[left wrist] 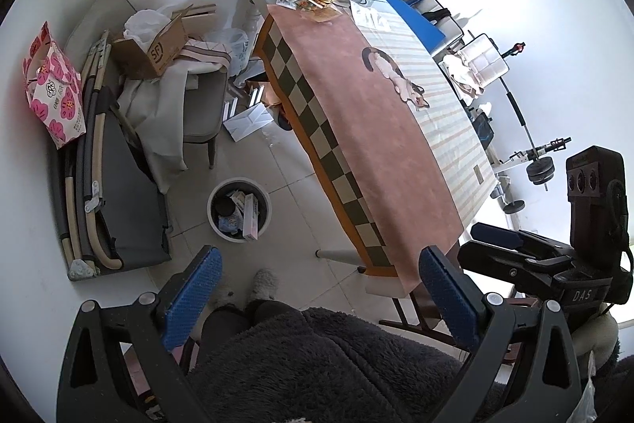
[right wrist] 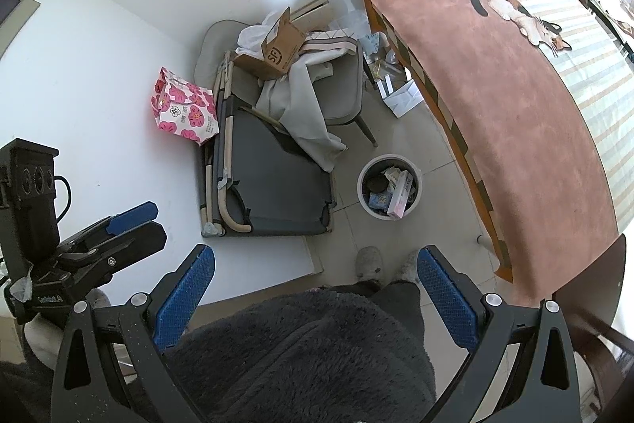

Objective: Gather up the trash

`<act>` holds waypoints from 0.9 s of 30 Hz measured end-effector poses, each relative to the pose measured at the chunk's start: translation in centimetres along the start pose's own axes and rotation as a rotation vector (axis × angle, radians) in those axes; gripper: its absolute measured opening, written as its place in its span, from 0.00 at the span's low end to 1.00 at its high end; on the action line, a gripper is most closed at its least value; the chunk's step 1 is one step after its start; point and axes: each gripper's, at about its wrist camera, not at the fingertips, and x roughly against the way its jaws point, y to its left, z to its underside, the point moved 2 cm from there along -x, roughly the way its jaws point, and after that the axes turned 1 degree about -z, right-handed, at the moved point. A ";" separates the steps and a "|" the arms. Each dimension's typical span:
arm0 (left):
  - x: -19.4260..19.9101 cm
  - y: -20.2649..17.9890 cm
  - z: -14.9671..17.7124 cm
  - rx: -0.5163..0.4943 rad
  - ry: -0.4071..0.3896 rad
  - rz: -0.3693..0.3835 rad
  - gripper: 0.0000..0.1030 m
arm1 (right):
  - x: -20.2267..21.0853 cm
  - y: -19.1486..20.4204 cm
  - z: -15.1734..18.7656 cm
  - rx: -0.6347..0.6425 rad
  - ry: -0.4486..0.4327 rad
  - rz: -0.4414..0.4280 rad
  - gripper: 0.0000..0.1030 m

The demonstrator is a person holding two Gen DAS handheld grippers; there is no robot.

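Two claws, the left claw [left wrist: 319,298] and the right claw [right wrist: 315,298], are hanging released and empty above the person's lap, while the trash bin [left wrist: 239,209] is standing on the floor tiles just beside the worktop [left wrist: 368,129], already holding boxes and wrappers. Loose white paper [left wrist: 249,121] is lying on the floor under the worktop's far end, and it looks like the likeliest pickup; pinching it by a raised edge should be serving better than pressing down flat.
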 end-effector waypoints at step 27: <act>0.2 -0.4 0.1 -0.003 -0.002 0.010 0.99 | 0.3 -0.3 0.6 0.010 0.008 -0.009 1.00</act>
